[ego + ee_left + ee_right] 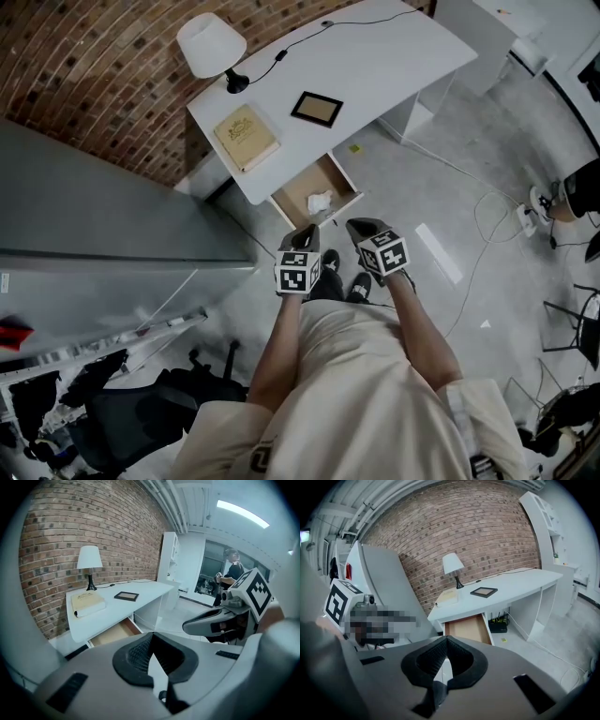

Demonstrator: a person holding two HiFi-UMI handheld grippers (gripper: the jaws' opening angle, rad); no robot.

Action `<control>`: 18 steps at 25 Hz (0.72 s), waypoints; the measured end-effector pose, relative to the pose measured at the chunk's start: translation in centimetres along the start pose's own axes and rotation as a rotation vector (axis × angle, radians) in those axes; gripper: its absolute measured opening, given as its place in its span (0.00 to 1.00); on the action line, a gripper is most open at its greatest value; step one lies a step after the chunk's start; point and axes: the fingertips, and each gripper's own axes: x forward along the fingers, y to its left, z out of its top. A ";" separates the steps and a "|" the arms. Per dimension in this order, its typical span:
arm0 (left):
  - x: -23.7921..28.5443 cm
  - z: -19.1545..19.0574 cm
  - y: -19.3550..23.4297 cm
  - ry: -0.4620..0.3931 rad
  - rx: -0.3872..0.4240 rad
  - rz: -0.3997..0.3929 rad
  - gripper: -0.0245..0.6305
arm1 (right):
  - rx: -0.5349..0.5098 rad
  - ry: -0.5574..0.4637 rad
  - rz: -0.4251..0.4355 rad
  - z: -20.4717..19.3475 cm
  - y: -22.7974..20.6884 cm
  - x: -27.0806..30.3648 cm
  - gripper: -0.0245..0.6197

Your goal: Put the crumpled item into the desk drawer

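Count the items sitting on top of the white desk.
3: a white-shaded table lamp at the left end in the head view, a tan book just in front of it, and a dark-framed picture mid-desk. Nothing seems hidden.

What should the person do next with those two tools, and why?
Probably reach the right gripper forward to the front of the open drawer and push it shut. The crumpled item already lies inside. Both this gripper and the left gripper are empty, jaws together, held back from the desk, so nothing is left to carry.
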 end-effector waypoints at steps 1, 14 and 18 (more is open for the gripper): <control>0.0 0.0 -0.1 0.001 -0.009 -0.008 0.06 | -0.001 -0.001 0.003 0.1 0.0 0.0 0.08; 0.0 -1.0 0.0 0.036 -0.038 0.015 0.06 | -0.002 0.010 0.008 -0.7 -0.3 -0.3 0.08; -0.2 -1.7 0.6 0.044 -0.052 0.023 0.06 | -0.026 0.014 0.016 -0.8 0.0 -0.3 0.08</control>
